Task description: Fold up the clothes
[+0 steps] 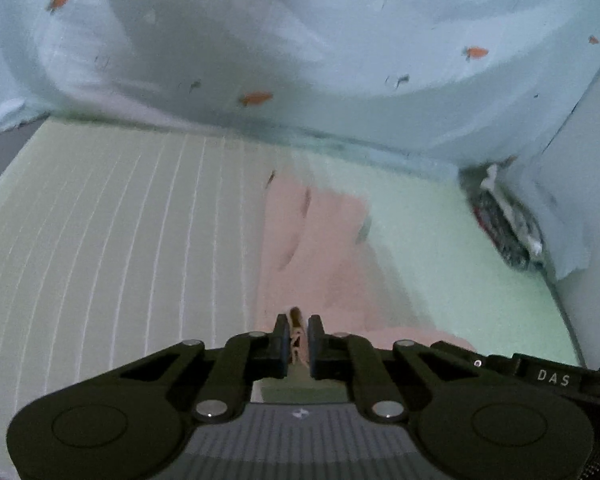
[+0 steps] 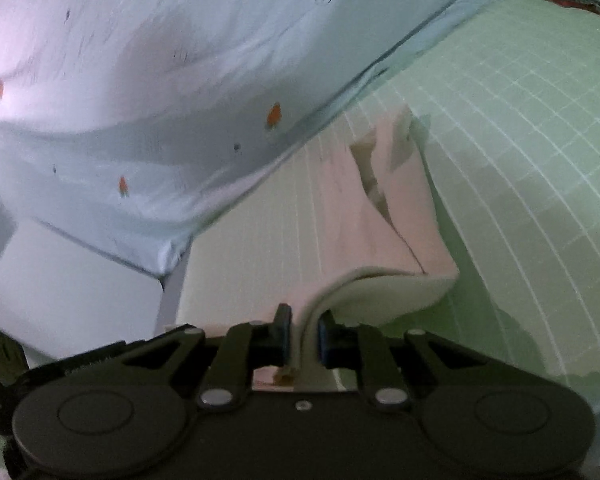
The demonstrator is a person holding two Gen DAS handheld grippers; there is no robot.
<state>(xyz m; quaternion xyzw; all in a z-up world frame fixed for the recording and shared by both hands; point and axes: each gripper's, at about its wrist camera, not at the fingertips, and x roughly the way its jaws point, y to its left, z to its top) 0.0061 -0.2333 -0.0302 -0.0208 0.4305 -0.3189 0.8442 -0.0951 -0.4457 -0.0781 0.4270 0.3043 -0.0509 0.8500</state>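
Note:
A pale pink garment (image 1: 324, 240) lies stretched over the green gridded mat (image 1: 120, 240). My left gripper (image 1: 299, 340) is shut on an edge of it, the cloth pinched between the black fingers. In the right wrist view the same pink garment (image 2: 380, 208) runs away from me with a folded cream-coloured hem. My right gripper (image 2: 304, 336) is shut on that hem, just above the mat (image 2: 520, 140).
A light blue sheet with small orange fish prints (image 1: 300, 60) hangs behind the mat and fills the upper left of the right wrist view (image 2: 140, 100). A dark patterned bundle (image 1: 508, 224) lies at the mat's far right. A white box (image 2: 68, 292) stands left of the mat.

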